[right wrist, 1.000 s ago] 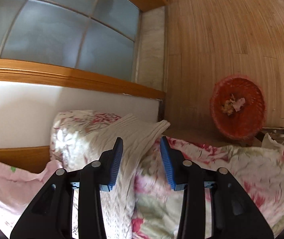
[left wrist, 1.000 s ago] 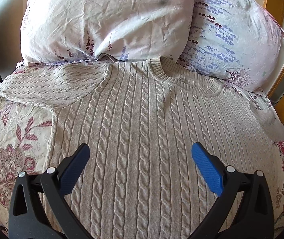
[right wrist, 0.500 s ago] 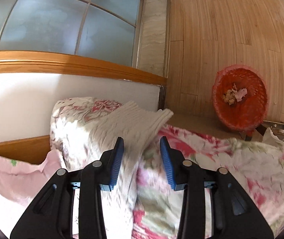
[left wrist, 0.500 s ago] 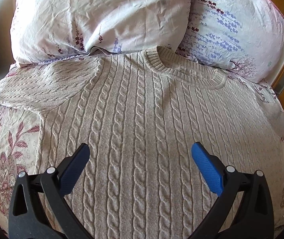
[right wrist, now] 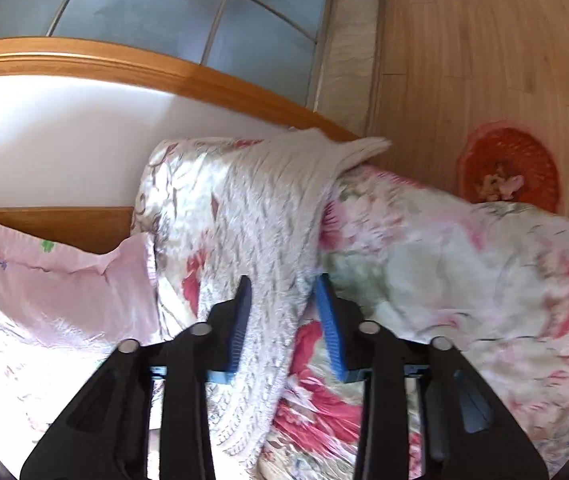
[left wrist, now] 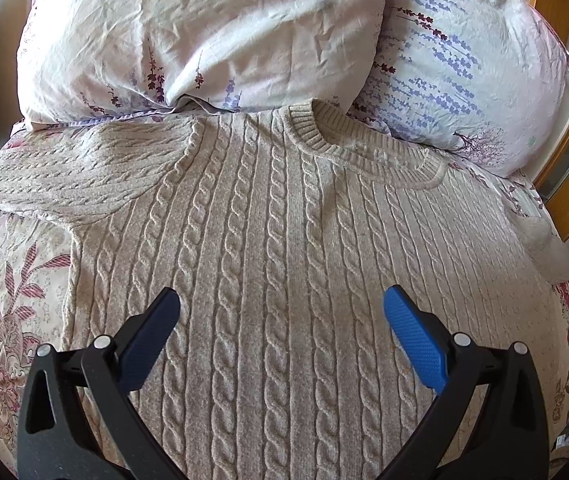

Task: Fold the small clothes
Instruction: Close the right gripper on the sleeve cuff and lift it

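A beige cable-knit sweater [left wrist: 284, 248] lies flat, front up, on a floral bedspread, collar toward the pillows. Its left sleeve [left wrist: 72, 176] lies out to the left. My left gripper [left wrist: 282, 304] is wide open and empty, hovering over the sweater's chest. In the right wrist view the sweater's right sleeve [right wrist: 280, 216] drapes over the bed's edge. My right gripper [right wrist: 284, 292] is open, its blue pads on either side of the sleeve, apart from it. The view is blurred.
Two floral pillows [left wrist: 204, 36] lie against the headboard behind the collar. The floral bedspread [right wrist: 464, 272] covers the bed. A wooden bed frame [right wrist: 164, 76] and window stand behind. An orange basket [right wrist: 508, 168] sits on the wood floor beside the bed.
My right gripper has moved forward along the bed so the sleeve now lies between its pads. The left wrist view has shifted slightly over the sweater; the gripper stays wide open.
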Demonstrator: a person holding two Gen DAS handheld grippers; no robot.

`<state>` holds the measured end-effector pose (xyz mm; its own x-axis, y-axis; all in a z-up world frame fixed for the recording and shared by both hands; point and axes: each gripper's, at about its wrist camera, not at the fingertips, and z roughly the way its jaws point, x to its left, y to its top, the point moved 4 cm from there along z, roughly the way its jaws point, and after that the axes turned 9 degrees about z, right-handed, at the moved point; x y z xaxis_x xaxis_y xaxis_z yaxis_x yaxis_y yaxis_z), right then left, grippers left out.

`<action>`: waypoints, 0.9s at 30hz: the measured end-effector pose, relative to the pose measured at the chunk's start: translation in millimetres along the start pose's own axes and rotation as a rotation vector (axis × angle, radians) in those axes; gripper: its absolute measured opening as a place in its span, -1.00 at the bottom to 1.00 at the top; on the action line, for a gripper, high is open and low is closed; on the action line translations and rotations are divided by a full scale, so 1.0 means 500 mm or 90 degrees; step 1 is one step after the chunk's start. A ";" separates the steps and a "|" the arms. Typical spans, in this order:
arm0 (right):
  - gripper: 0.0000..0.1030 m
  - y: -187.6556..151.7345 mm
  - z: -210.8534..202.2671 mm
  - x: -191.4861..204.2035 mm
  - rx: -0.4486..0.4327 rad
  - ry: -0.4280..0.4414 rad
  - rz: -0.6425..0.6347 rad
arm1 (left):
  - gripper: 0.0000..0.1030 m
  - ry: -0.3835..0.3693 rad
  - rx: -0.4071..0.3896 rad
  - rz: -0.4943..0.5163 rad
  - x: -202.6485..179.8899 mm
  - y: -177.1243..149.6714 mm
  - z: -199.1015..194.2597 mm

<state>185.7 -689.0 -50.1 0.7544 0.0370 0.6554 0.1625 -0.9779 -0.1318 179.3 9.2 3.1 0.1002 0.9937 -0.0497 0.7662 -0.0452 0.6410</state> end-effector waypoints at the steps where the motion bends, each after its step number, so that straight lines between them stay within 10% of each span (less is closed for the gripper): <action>1: -0.50 0.000 0.003 0.003 -0.012 0.008 0.002 | 0.97 -0.001 -0.004 -0.005 0.003 0.002 -0.002; 4: -0.82 -0.015 0.013 0.009 -0.025 0.008 -0.011 | 0.97 -0.002 -0.019 -0.022 0.015 0.006 -0.011; 18: -0.84 -0.272 -0.114 0.266 -0.122 0.131 -0.326 | 0.97 -0.023 -0.052 -0.168 0.109 -0.032 -0.059; 27: -0.84 -0.711 0.053 0.319 0.154 0.182 -0.524 | 0.97 -0.018 -0.054 -0.234 0.169 -0.065 -0.086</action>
<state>265.1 -330.3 81.4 0.1584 0.6221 0.7668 0.7351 -0.5928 0.3291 135.5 99.0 10.9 -0.1534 0.9386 -0.3091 0.6989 0.3242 0.6375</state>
